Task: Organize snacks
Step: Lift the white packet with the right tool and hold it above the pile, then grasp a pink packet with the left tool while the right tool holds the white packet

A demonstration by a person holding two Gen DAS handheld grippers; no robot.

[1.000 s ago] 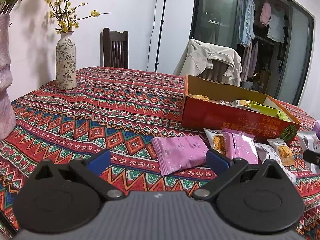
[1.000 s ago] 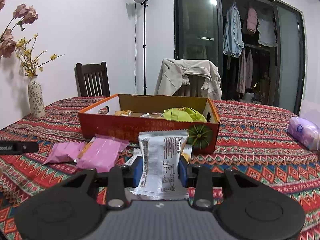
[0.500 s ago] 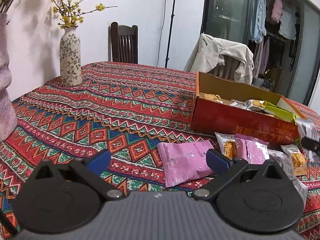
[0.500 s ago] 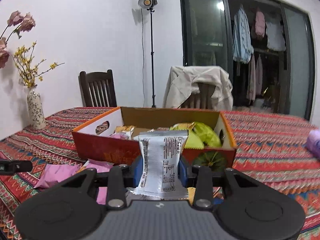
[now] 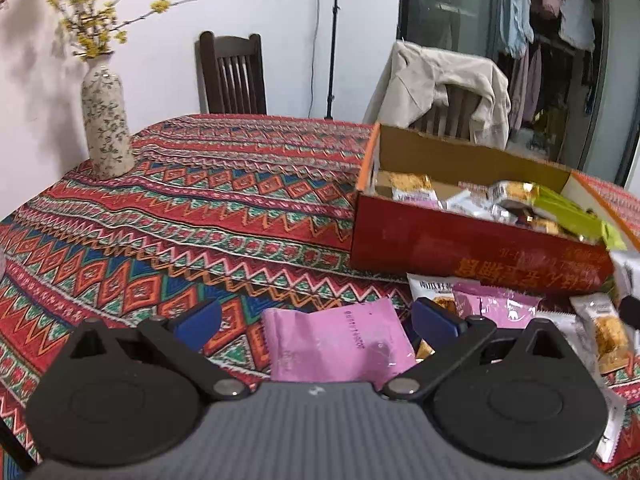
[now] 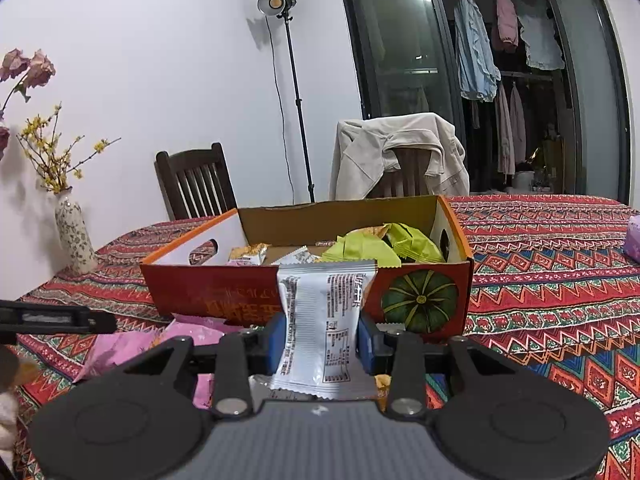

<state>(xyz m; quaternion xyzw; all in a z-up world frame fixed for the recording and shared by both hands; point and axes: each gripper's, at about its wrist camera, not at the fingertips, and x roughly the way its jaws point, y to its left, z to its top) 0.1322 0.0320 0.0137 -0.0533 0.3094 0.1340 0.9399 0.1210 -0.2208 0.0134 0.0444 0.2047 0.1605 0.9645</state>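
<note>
Right claw [image 6: 323, 338] clamped on white snack packet [image 6: 326, 320], held just near of the red box [image 6: 224, 292] front wall. Left claw [image 5: 316, 320] wide open, empty, over the pink packet [image 5: 340, 344] on the counter [image 5: 180, 216]. Lift the packet clear of the wall, release over a bare patch inside — the box floor is probably crowded.

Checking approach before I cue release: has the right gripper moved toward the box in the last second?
Yes. The right gripper, shut on the white packet, has closed in: the box looms nearer and wider.
</note>
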